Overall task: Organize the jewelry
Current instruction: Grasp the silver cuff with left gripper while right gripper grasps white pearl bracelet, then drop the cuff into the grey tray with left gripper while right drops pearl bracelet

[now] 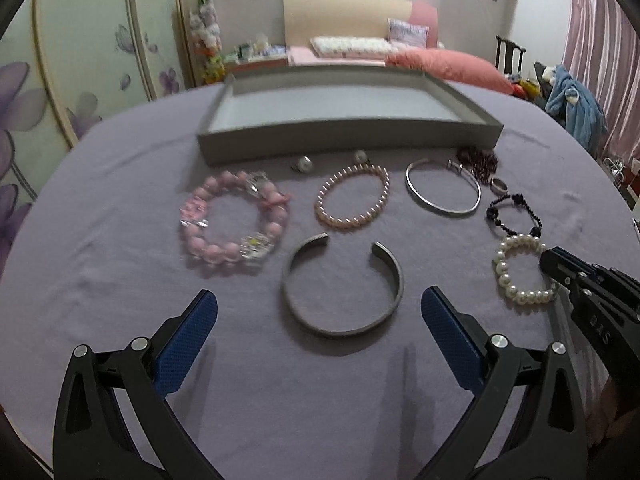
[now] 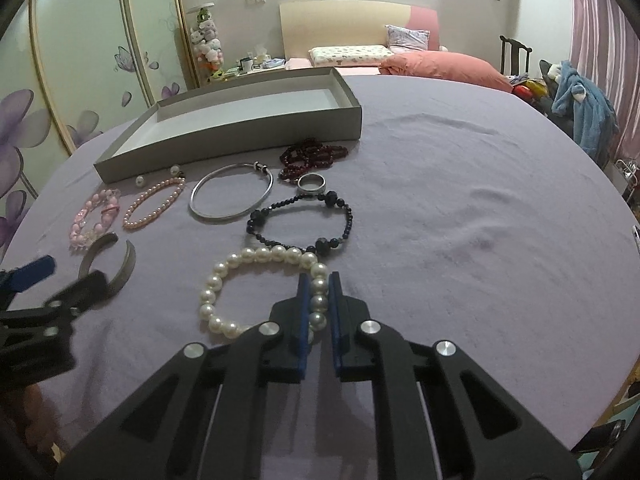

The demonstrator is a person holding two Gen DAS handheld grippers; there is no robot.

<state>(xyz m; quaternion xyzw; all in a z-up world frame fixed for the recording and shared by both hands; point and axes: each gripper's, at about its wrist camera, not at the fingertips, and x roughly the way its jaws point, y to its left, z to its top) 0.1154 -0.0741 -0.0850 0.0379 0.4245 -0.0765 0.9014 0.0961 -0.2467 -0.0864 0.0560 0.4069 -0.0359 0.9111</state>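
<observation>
The right claw [image 2: 319,304] is pinched on the right-hand side of the white pearl bracelet [image 2: 256,292], which lies flat on the purple surface [image 2: 460,208] at the near right end of the jewelry spread, its ring running to the left of the claw. The grey tray [image 2: 224,132] sits empty at the far left from there, so I judge the carry must go away and leftward over the other pieces. The left claw [image 1: 318,336] is spread wide, with the grey cuff bangle [image 1: 342,286] lying just ahead between its pads, untouched.
</observation>
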